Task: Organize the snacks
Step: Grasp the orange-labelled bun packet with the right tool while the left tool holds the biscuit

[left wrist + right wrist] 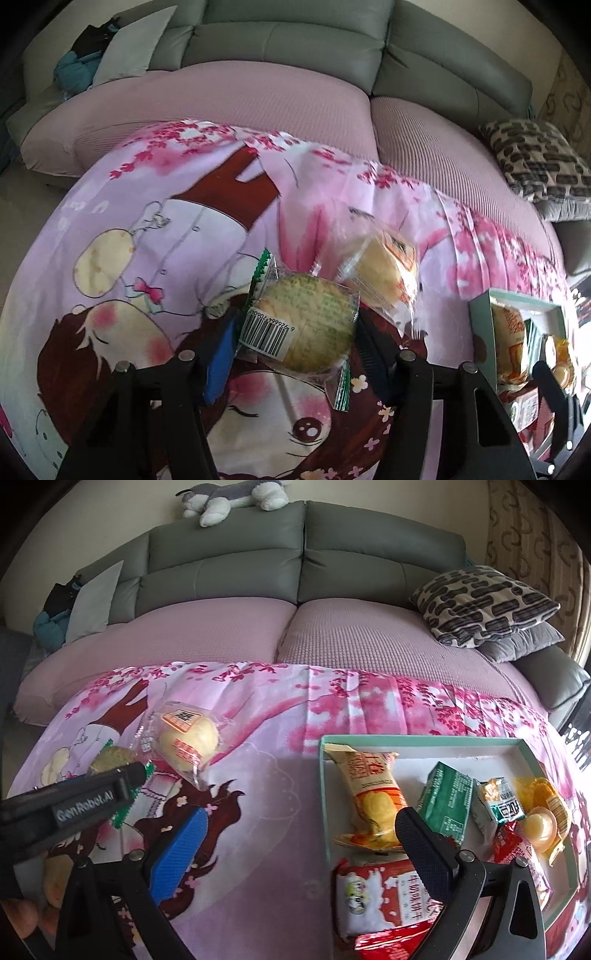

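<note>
Most snacks already lie in the tray (424, 743); the left gripper (295, 332) is clenched on a round green-wrapped biscuit (306, 328) just above the desk; the right gripper (295, 834) hangs released beside the tray. By my reading, this biscuit and the yellow bun (188, 740) on the cloth are yet to be boxed.

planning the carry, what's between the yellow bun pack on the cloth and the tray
Only bare pink cartoon cloth lies between the yellow bun pack and the tray's left wall; the right wrist view shows it.
</note>
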